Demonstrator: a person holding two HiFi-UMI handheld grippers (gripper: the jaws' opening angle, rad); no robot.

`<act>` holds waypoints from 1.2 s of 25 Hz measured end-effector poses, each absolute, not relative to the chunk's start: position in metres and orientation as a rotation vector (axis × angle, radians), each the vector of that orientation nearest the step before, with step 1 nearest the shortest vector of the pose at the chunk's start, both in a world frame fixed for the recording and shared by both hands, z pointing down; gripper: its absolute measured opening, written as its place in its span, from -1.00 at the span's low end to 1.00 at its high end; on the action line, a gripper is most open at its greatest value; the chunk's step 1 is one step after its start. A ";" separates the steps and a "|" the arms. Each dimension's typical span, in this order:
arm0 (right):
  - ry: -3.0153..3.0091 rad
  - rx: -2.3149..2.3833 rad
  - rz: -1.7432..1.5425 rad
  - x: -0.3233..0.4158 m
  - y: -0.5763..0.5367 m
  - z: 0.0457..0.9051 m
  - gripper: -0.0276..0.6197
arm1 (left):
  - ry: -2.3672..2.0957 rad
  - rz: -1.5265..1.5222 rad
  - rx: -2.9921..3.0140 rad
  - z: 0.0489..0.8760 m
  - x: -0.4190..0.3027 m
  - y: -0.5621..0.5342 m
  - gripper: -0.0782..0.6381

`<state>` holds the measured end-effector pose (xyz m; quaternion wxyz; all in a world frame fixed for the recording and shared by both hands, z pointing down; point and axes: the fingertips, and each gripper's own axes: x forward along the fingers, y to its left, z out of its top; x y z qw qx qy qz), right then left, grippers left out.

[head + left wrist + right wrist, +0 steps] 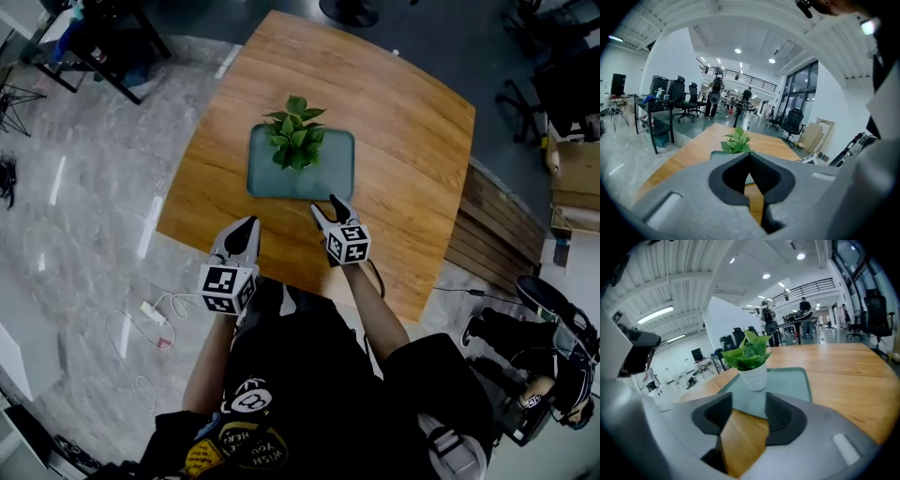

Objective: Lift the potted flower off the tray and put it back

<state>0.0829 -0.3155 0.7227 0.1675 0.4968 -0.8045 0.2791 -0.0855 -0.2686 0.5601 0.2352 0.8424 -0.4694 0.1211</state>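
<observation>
A small green plant in a white pot (296, 136) stands upright on a grey-green tray (267, 185) in the middle of a wooden table (403, 141). My right gripper (330, 205) hovers at the tray's near edge, open, with only bare table showing between its jaws. In the right gripper view the pot (754, 376) sits just beyond the right gripper (750, 401), on the tray (792, 383). My left gripper (248, 225) rests over the table's near edge, left of the tray, shut and empty. The left gripper view shows the plant (737, 142) ahead of the left gripper (750, 157).
Wooden planks (492, 225) lie beside the table's right edge. A white cable and plug (150, 314) lie on the marble floor at left. A black desk (103, 47) and office chairs stand around. A person (534, 375) sits at the lower right.
</observation>
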 end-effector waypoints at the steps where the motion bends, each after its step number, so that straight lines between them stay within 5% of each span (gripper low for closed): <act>1: -2.248 1.452 0.804 0.089 -0.298 0.711 -0.47 | -1.279 0.330 2.310 0.559 -0.086 -0.264 -0.79; 3: -2.219 1.454 0.789 0.088 -0.262 0.687 -0.91 | -1.264 0.301 2.292 0.555 -0.088 -0.255 -0.79; 15: -2.422 1.795 0.445 0.121 -0.262 0.472 -0.91 | -1.423 0.256 2.478 0.468 -0.084 -0.284 -0.79; 30: -2.478 1.741 0.497 0.104 -0.265 0.464 -0.92 | -1.410 0.168 2.534 0.438 -0.067 -0.274 -0.79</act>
